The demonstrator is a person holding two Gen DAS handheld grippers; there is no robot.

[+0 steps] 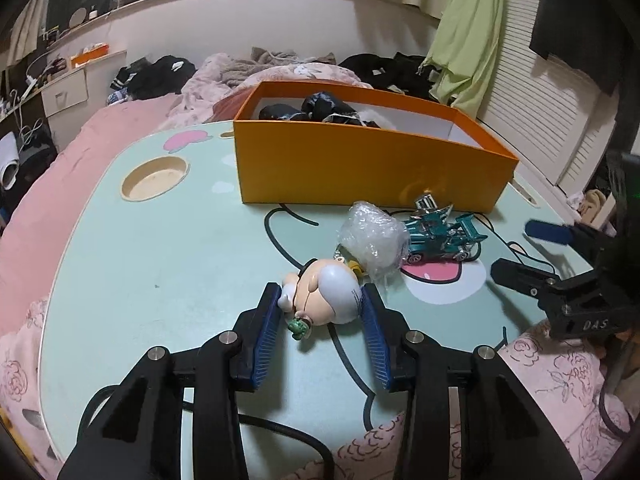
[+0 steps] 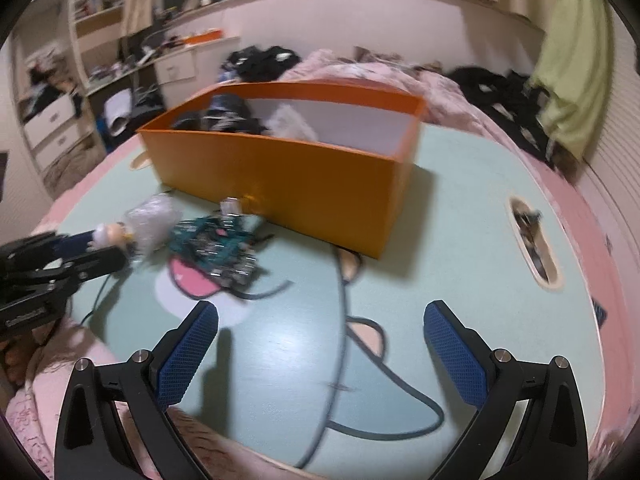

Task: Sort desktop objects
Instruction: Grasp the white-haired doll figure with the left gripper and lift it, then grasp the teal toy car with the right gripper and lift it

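Figurine (image 1: pixel 324 296), lower centre, left wrist view: your left gripper (image 1: pixel 320 300) clamped on it. Right gripper (image 2: pixel 320 320) apart, empty. Next: lift it, carry into orange box (image 1: pixel 360 168), upper centre.

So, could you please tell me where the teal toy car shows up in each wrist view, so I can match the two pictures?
Left wrist view: the teal toy car sits right of centre, on the table in front of the orange box, just right of the crumpled plastic wrap.
Right wrist view: the car is blurred, left of centre, below the box's near wall.
Shared landmark: the orange box.
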